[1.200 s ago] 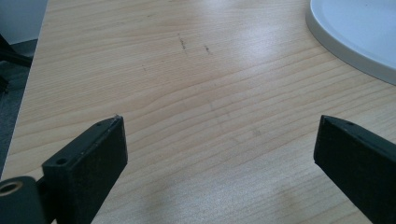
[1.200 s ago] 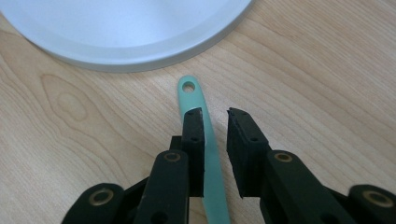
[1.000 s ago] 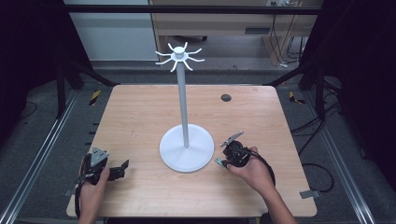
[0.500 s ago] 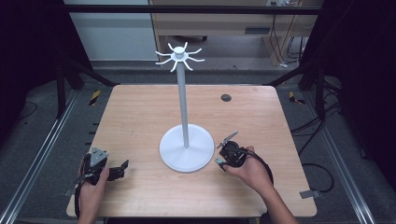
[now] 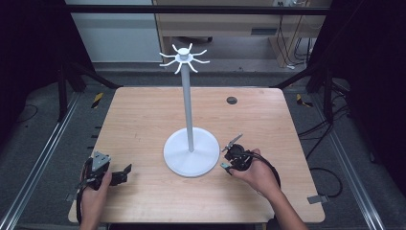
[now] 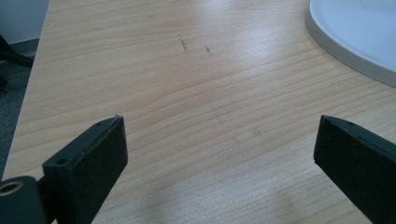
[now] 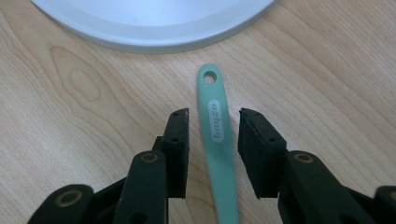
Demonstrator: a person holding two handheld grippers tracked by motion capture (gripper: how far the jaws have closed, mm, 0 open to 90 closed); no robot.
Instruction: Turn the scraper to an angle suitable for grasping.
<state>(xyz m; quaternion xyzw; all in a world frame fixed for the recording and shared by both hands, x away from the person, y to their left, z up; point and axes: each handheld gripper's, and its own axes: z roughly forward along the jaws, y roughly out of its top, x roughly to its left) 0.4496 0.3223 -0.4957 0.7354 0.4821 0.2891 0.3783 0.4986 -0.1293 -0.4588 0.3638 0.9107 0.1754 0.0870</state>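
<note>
On the wooden table [image 5: 143, 120], the right gripper [image 7: 212, 128] straddles a green utensil handle [image 7: 215, 135], jaws not yet closed, near the white hook stand [image 5: 190, 143]. The left gripper [image 5: 112, 173] rests agape, empty. Hanging, presumably the goal, remains undone.

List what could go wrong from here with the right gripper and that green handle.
The right gripper straddles the green handle with gaps on both sides; closing off-centre could skew it. The handle lies flat on the table, so the jaws may scrape wood or slip off. The white stand base sits close ahead.
</note>
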